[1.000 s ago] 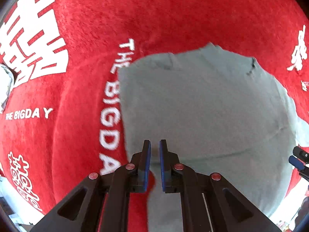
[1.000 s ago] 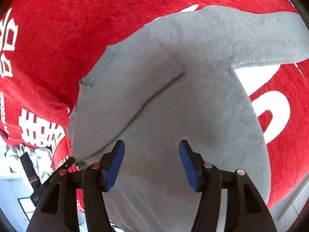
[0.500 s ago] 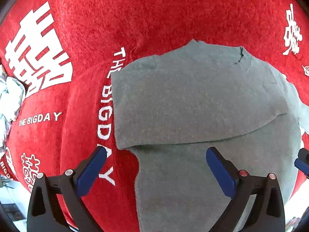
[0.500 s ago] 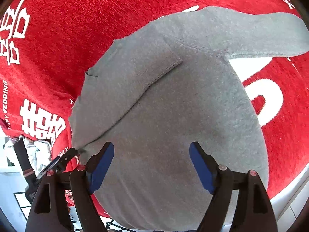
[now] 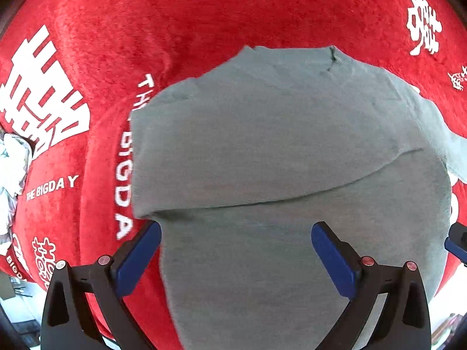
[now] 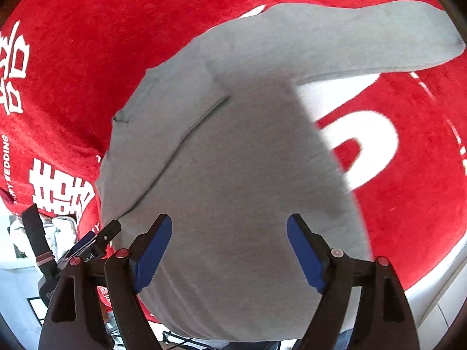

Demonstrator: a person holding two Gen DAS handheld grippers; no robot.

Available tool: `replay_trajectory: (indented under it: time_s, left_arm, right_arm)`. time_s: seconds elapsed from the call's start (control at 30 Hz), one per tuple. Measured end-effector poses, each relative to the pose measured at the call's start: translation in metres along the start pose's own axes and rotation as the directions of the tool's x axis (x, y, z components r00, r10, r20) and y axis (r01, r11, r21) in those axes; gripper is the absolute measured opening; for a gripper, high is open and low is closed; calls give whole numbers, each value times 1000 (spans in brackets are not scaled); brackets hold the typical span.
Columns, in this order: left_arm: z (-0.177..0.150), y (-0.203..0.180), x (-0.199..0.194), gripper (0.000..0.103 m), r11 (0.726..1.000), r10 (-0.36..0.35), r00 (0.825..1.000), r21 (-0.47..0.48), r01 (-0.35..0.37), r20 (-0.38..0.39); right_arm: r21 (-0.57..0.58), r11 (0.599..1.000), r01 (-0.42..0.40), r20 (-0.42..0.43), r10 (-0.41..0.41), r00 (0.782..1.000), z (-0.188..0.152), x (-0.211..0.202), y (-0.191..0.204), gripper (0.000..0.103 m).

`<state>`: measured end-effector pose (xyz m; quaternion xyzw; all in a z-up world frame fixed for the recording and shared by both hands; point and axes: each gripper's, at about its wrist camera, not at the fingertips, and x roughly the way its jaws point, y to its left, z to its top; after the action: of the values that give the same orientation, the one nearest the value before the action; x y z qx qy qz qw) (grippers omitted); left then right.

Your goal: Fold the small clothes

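A small grey knit sweater lies flat on a red cloth with white lettering. One side with its sleeve is folded over the body; the fold edge runs across the left wrist view. In the right wrist view the sweater shows the folded sleeve's cuff near the middle, and the other sleeve stretches out to the upper right. My left gripper is open and empty above the sweater's lower body. My right gripper is open and empty above the sweater too.
The red cloth covers the surface. A crumpled white garment lies at its left edge. The cloth's edge and a pale floor show at the right wrist view's lower right. The other gripper's tip shows at the lower left.
My left gripper, shut a second ago at the sweater's edge, has opened wide and drawn back. The folded side now lies flat on the body. My right gripper has widened and pulled back slightly.
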<state>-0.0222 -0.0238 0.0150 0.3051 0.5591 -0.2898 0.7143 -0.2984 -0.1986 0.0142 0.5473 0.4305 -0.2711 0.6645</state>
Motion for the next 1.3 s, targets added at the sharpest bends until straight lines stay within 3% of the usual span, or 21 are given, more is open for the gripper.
replay_trajectory:
  time_s: [0.33, 0.53, 0.7, 0.9, 1.0, 1.1, 1.17, 1.23, 1.3]
  left_arm:
    - [18, -78, 1, 103, 997, 37, 999, 70, -36, -3]
    - [28, -132, 6, 103, 993, 23, 999, 120, -20, -24]
    - [36, -170, 12, 103, 988, -4, 999, 154, 10, -40]
    - [47, -210, 15, 103, 979, -74, 996, 188, 82, -49]
    - [51, -226, 16, 103, 971, -104, 993, 209, 113, -55]
    - [55, -239, 15, 103, 967, -118, 992, 220, 126, -49]
    - [58, -243, 16, 103, 966, -128, 991, 220, 135, -46]
    - [61, -244, 17, 103, 966, -136, 990, 215, 142, -45]
    - [61, -244, 18, 103, 967, -145, 988, 207, 151, -46]
  right_arm:
    - [153, 988, -2, 65, -8, 998, 53, -39, -100, 84]
    - [300, 950, -91, 148, 48, 988, 79, -65, -172, 84]
    - [452, 863, -226, 247, 122, 961, 91, -75, -234, 84]
    - [522, 773, -360, 327, 208, 922, 107, -72, -275, 84]
    - [509, 757, -410, 352, 252, 902, 121, -68, -274, 84]
    - [484, 770, -416, 374, 247, 894, 136, -71, -275, 84]
    - [494, 758, -426, 392, 243, 887, 141, -74, -280, 84]
    - [517, 729, -448, 405, 252, 879, 145, -71, -283, 73]
    - [534, 718, -447, 392, 259, 883, 148, -68, -283, 7]
